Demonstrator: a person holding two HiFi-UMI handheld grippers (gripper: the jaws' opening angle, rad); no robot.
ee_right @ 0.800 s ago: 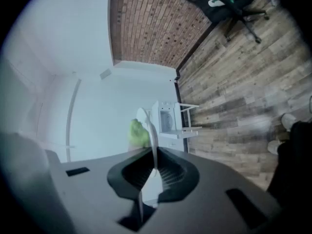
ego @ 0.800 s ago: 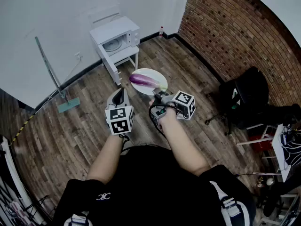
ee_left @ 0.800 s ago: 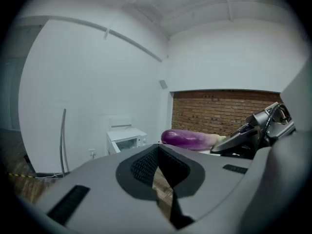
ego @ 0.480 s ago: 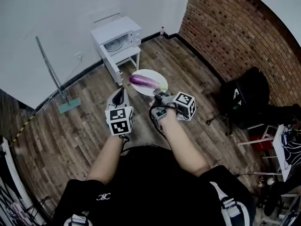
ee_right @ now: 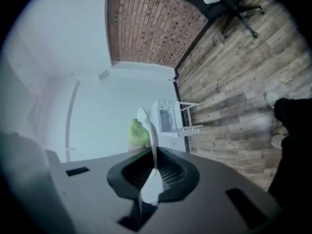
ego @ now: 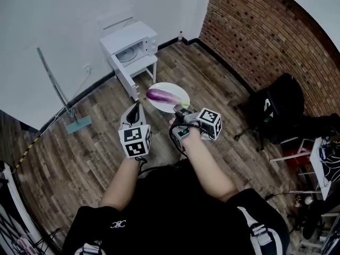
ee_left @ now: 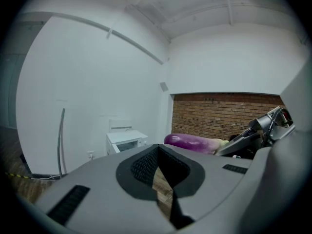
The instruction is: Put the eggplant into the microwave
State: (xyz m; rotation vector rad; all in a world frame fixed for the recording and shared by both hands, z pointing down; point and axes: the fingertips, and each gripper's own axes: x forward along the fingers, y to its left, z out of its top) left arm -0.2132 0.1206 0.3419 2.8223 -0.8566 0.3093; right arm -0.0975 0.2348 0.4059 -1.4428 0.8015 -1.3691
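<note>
A purple eggplant (ego: pixel 161 95) with a green stem lies on a white plate (ego: pixel 175 91), held in the air in front of me. My right gripper (ego: pixel 180 109) is shut on the plate's near rim. In the right gripper view the plate (ee_right: pixel 152 133) stands edge-on between the pads, the green stem (ee_right: pixel 138 132) beside it. My left gripper (ego: pixel 136 107) hangs left of the plate, shut and holding nothing. The eggplant (ee_left: pixel 192 143) shows to its right in the left gripper view. The white microwave (ego: pixel 130 42) sits on a small white table against the far wall, its turntable showing.
A long-handled mop (ego: pixel 62 94) leans on the white wall at the left. A brick wall (ego: pixel 265 41) runs along the right, with a black office chair (ego: pixel 276 113) near it. A small bottle (ego: pixel 180 36) stands in the far corner. Wooden floor lies between me and the microwave.
The view has shifted slightly. Both grippers and the plate with the eggplant sit a little lower in the picture, still in the same pose.
</note>
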